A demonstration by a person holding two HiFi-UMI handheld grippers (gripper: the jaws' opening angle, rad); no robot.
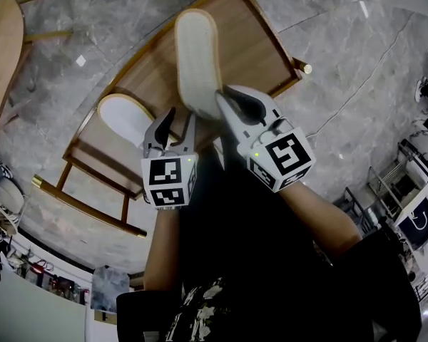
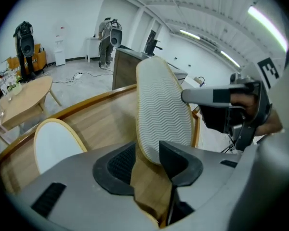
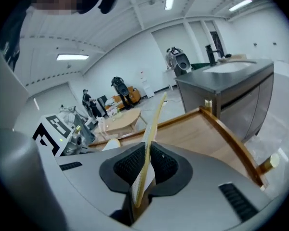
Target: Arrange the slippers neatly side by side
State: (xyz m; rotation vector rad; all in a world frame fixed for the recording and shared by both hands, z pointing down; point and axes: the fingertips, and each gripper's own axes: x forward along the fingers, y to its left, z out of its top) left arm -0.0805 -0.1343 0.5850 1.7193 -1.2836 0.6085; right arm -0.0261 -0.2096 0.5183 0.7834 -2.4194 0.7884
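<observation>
R gripper [image 1: 227, 100] clamped on one end of a slipper [image 1: 196, 55]; in the right gripper view its thin edge [image 3: 151, 124] is pinched between the pads. The slipper is tilted up over the middle of the wooden table [image 1: 260, 48], ridged sole toward the head cam and the L gripper view [image 2: 161, 109].

L gripper [image 1: 182, 120] is released, jaws a bit apart w/ nothing pressed between them, only bare wood showing in the gap. Its tips are just beside the raised slipper's lower end.

2nd slipper [image 1: 125, 116] lies flat by the table's left edge, just beside the L gripper, white insole up [image 2: 55, 141].
</observation>
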